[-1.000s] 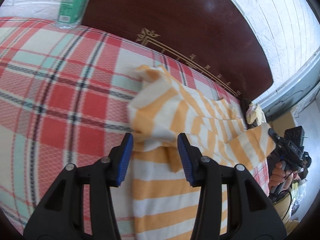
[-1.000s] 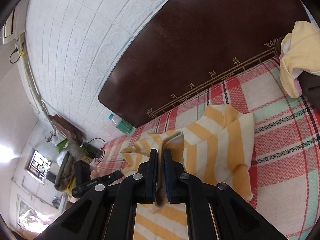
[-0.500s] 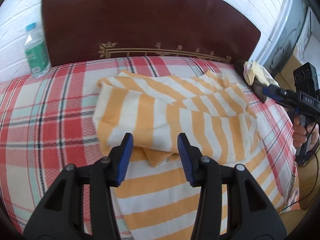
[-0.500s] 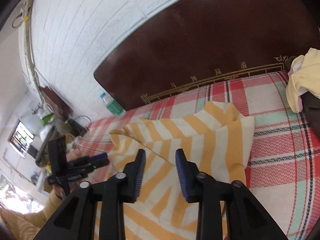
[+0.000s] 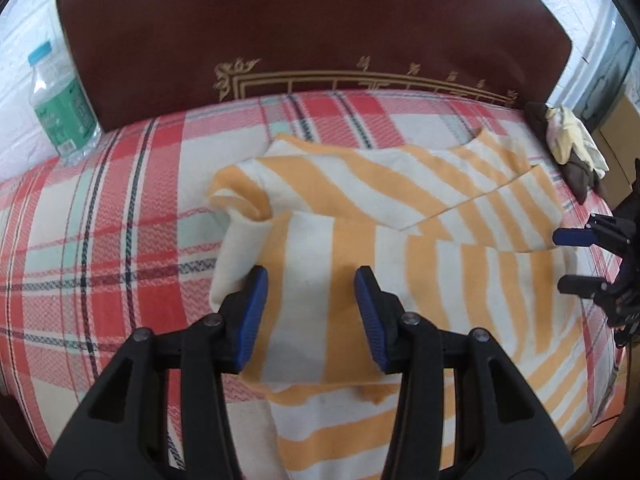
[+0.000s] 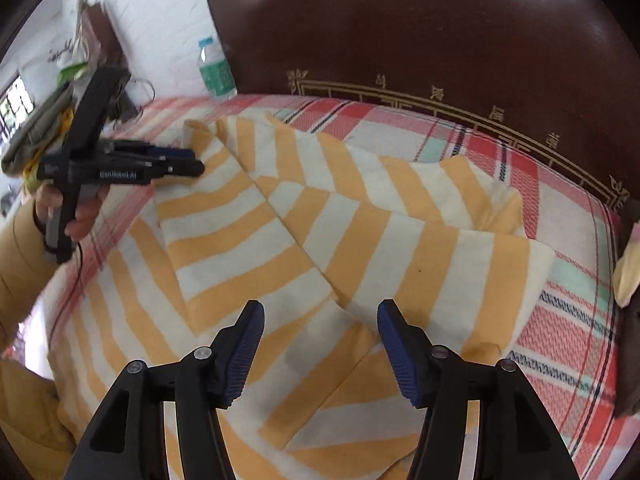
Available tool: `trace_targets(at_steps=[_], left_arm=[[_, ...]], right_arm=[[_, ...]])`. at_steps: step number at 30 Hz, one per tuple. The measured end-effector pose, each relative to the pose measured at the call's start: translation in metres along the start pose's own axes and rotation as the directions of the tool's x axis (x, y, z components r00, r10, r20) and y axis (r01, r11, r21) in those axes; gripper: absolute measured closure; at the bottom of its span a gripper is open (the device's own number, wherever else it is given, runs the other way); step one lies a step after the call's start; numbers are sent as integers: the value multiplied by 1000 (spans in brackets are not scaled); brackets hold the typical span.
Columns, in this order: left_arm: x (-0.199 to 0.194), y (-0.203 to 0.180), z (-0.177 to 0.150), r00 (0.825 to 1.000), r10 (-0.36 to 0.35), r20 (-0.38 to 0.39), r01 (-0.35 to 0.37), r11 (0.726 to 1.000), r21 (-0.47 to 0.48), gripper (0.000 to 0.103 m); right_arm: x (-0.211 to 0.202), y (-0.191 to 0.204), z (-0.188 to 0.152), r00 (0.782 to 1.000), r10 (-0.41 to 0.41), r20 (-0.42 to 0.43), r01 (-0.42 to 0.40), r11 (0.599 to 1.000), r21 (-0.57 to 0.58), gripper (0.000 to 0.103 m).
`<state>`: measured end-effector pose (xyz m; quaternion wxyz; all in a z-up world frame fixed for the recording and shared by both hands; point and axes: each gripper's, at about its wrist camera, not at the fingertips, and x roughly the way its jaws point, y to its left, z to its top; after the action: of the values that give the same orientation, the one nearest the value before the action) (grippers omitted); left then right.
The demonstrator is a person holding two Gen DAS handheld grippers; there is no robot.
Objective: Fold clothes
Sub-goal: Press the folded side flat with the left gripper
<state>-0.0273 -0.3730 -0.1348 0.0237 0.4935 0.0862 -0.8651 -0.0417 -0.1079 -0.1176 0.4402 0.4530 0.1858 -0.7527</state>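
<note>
- The left hand-held gripper (image 5: 308, 304) hovers with its jaws wide apart and nothing between them, over the near left part of the garment (image 5: 400, 248). Its blue pads (image 5: 252, 316) are clear of the cloth as far as the left wrist view shows.
- The right hand-held gripper (image 6: 320, 340) is likewise spread wide and holds nothing, poised over the near right part of the garment (image 6: 320, 240).
- In the right wrist view the left hand-held gripper (image 6: 188, 160) shows from the side, gripped by a hand (image 6: 76, 216) in a tan sleeve at the garment's left edge.
- In the left wrist view the tips of the right hand-held gripper (image 5: 572, 260) show at the garment's right edge, one finger above the other with a gap between.
- The garment, orange-and-cream striped, lies on the bed (image 5: 100, 240), partly folded: both sides are turned in, and their slanted edges meet near the middle. A rumpled roll of cloth sits at its far left corner.
- The bed is covered with a red, cream and teal plaid sheet (image 6: 560, 320).
- A pile of cloth (image 5: 568, 144), pale yellow over dark brown, lies at the far right of the bed, apart from the garment.
- A bottle (image 5: 60, 108) with a green label stands at the far left, beside the headboard (image 5: 320, 20).
- The headboard is dark brown with gold trim, against a white wall (image 6: 160, 20).
</note>
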Motion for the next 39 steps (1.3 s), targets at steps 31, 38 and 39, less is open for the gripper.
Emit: trace_targets(at_steps=[31,38,39], left_arm=[[-37,1,-43,995,16,94,-16,1000,2,55],[-48,10,-54,995,-12,101,21,996,-87,55],[-53,13,-59,994,-17,107,27,995,-99,55]], right_arm=[[-14,-27,-8,981,-127,148,104,983,150,56],[0,-25,-16,976,-195,92,180,972,153,57],[-7,-25,-17,975,-186,118,164,971,173,56]])
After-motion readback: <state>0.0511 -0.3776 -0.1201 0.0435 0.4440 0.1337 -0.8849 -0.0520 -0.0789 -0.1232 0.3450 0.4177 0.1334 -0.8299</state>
